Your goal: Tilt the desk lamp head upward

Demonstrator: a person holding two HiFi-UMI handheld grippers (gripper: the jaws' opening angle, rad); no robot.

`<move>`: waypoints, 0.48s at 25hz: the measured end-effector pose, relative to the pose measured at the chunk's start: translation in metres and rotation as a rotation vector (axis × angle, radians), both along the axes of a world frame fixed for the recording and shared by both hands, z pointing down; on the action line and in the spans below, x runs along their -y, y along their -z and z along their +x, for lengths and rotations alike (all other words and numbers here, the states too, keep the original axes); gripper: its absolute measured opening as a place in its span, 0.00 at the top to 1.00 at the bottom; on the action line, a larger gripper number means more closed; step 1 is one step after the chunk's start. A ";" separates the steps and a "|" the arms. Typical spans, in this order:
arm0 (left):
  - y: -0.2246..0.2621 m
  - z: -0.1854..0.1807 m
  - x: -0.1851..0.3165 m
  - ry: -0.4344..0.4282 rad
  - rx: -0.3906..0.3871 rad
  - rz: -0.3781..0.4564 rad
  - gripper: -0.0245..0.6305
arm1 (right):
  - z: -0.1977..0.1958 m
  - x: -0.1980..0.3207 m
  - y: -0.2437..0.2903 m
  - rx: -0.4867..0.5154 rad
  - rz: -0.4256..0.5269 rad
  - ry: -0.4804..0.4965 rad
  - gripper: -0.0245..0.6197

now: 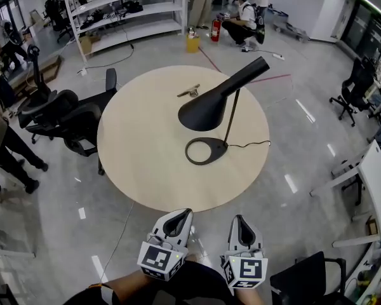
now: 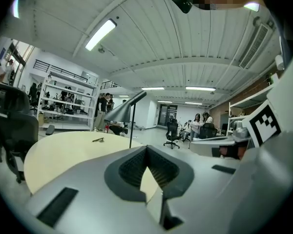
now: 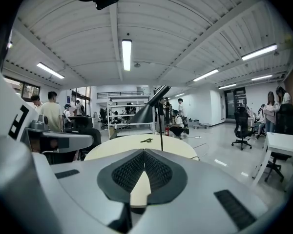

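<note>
round table (image 1: pixel 146 170) bears desk lamp (image 1: pixel 206 110), small object (image 1: pixel 189 92).

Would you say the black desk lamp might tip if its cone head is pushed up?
Probably not: the flat ring base sits under the head. The thin stem may flex, and the base might slide on the smooth tabletop.

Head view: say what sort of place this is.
Probably an open-plan lab or workshop office: stocked metal shelves, swivel chairs beside a round table, and a fire extinguisher on a polished floor.
</note>
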State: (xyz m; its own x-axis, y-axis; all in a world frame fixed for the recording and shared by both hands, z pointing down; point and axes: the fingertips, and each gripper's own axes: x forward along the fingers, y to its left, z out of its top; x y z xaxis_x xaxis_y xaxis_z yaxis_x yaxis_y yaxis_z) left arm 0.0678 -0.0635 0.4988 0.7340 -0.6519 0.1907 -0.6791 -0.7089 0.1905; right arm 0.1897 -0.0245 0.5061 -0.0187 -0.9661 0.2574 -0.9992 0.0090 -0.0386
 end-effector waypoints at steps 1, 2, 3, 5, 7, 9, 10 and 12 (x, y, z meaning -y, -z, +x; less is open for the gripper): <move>0.000 0.005 0.014 -0.010 -0.008 -0.003 0.89 | 0.004 0.012 0.001 -0.007 -0.003 -0.006 0.94; 0.001 0.008 0.028 -0.018 -0.017 -0.006 0.89 | 0.007 0.025 0.004 -0.014 -0.004 -0.013 0.94; 0.003 0.010 0.044 -0.023 -0.025 -0.009 0.89 | 0.009 0.039 0.008 -0.021 -0.006 -0.018 0.94; 0.009 0.010 0.079 -0.026 -0.041 -0.016 0.89 | 0.010 0.071 0.019 -0.038 -0.008 -0.023 0.94; 0.015 0.007 0.117 -0.027 -0.055 -0.027 0.89 | 0.012 0.106 0.033 -0.055 -0.003 -0.035 0.94; 0.019 0.005 0.152 -0.033 -0.075 -0.034 0.89 | 0.014 0.140 0.049 -0.076 0.016 -0.042 0.94; 0.020 0.003 0.167 -0.038 -0.086 -0.038 0.89 | 0.013 0.155 0.057 -0.089 0.029 -0.039 0.94; 0.019 -0.001 0.192 -0.048 -0.105 -0.053 0.89 | 0.010 0.183 0.075 -0.116 0.058 -0.026 0.94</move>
State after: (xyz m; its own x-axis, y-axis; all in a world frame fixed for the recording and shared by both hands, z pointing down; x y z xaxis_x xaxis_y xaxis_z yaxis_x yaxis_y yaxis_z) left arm 0.0668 -0.2559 0.4800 0.7819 -0.6065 0.1441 -0.6188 -0.7272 0.2971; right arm 0.1998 -0.2074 0.4309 0.0336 -0.9791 0.2004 -0.9969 -0.0184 0.0771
